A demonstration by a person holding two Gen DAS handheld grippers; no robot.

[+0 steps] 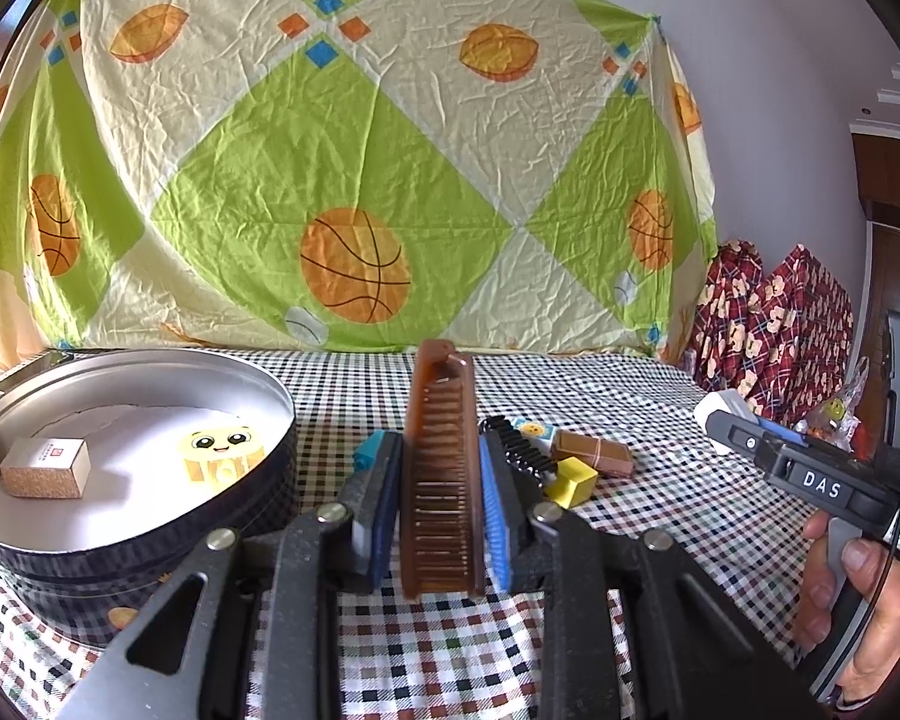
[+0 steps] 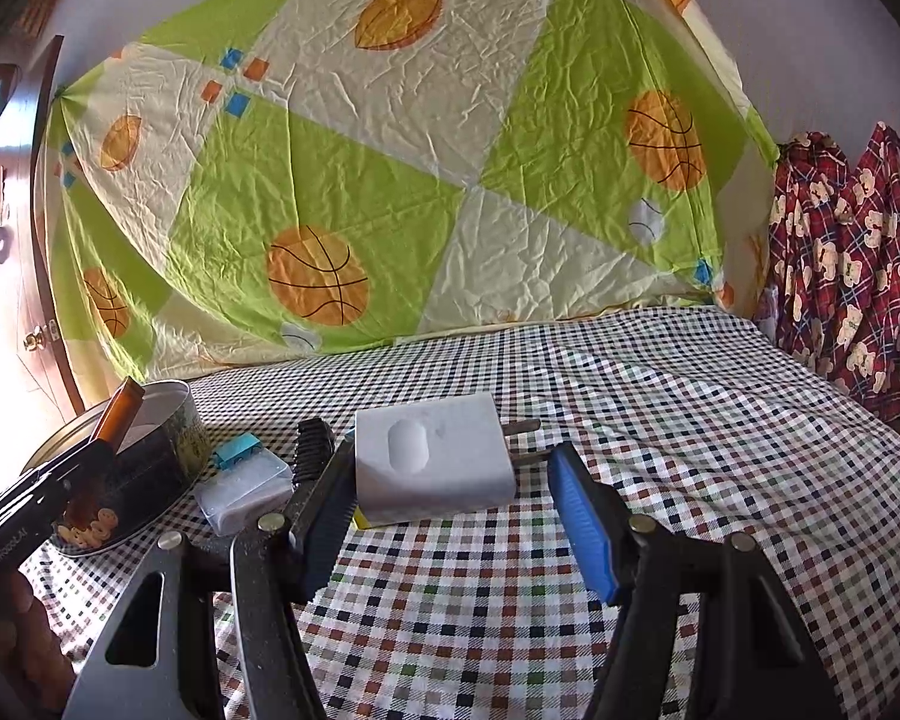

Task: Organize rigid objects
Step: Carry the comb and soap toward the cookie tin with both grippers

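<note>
Left tongs (image 1: 441,501) pinch brown translucent plastic comb (image 1: 442,468) upright, beside round metal tin (image 1: 150,516) on checked surface (image 1: 660,396). Right tongs (image 2: 450,516), spread, hold nothing; "DAS" label readable only in left view, white plug adapter (image 2: 432,462) only in right.
</note>
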